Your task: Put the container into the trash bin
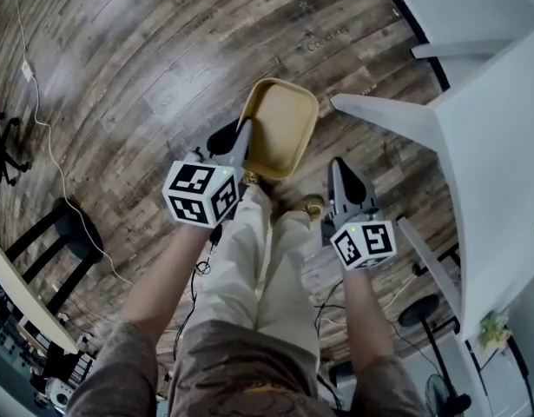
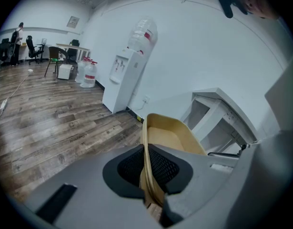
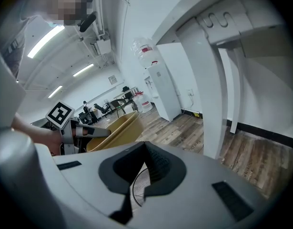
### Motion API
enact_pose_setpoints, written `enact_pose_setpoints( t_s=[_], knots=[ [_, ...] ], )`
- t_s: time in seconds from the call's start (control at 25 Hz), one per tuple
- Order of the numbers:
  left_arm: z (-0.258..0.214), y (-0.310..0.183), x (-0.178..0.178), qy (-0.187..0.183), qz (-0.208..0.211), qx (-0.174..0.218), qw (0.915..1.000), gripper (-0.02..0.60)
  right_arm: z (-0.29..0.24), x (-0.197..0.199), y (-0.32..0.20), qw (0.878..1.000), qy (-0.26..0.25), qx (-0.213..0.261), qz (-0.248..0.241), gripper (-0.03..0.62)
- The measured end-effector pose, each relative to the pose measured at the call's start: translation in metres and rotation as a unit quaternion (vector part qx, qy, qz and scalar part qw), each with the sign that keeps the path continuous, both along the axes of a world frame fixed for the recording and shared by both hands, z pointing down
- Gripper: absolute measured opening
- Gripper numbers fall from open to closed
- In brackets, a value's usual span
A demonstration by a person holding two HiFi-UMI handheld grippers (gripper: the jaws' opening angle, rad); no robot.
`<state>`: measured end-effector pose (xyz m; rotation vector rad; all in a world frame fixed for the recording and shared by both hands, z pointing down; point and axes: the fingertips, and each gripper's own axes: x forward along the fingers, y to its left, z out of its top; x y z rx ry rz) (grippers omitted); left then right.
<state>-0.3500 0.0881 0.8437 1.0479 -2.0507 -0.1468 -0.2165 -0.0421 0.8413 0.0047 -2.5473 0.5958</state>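
While the left gripper [image 1: 243, 134] pinches one wall of the tan container [image 1: 280, 129] between its jaws, the task seems to me to be at the carrying step, because no trash bin shows in any view. The container hangs in the air over the wooden floor [image 1: 136, 68], in front of the person's legs and near the corner of the white table [image 1: 475, 120]. Its open side is turned toward the head camera. The right gripper [image 1: 342, 174] has its jaws pressed together on nothing and is apart from the container, to its right.

The grip is only on one thin wall, so I think the container can swing or slip. It is better to hold the pinch firm, move without jerks, pass clear of the table corner, and loosen the jaws only when the container is over the mouth of the bin.

The inside of the container is bare, so tilting it spills nothing. On the water dispenser [image 2: 123, 80] by the wall stands a large clear bottle [image 2: 142, 33]. How much water it has I cannot tell.
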Motion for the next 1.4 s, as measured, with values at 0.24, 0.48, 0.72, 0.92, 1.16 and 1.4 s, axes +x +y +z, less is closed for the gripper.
enact_pose_setpoints(
  t_s=[0.24, 0.48, 0.72, 0.92, 1.16, 1.4],
  knots=[
    [0.043, 0.002, 0.005, 0.005, 0.010, -0.009, 0.9999, 0.018, 0.032, 0.003, 0.011, 1.000, 0.008, -0.001, -0.009, 0.002],
    [0.090, 0.006, 0.009, 0.018, 0.008, -0.029, 0.9994, 0.018, 0.043, 0.009, 0.014, 1.000, 0.014, -0.008, -0.001, 0.002],
    [0.149, -0.002, 0.013, 0.017, 0.037, -0.064, 0.9971, 0.018, 0.049, 0.014, 0.014, 1.000, 0.023, -0.017, 0.004, 0.002],
    [0.196, -0.005, 0.017, 0.017, 0.062, -0.093, 0.9935, 0.018, 0.055, 0.009, 0.019, 0.999, 0.025, -0.021, -0.005, 0.002],
    [0.250, -0.006, 0.033, 0.021, 0.098, -0.139, 0.9852, 0.018, 0.059, 0.010, 0.018, 0.999, 0.029, -0.026, 0.000, 0.002],
    [0.293, -0.010, 0.048, 0.024, 0.125, -0.180, 0.9754, 0.018, 0.069, 0.021, 0.021, 0.999, 0.041, -0.029, 0.009, 0.002]
  ],
)
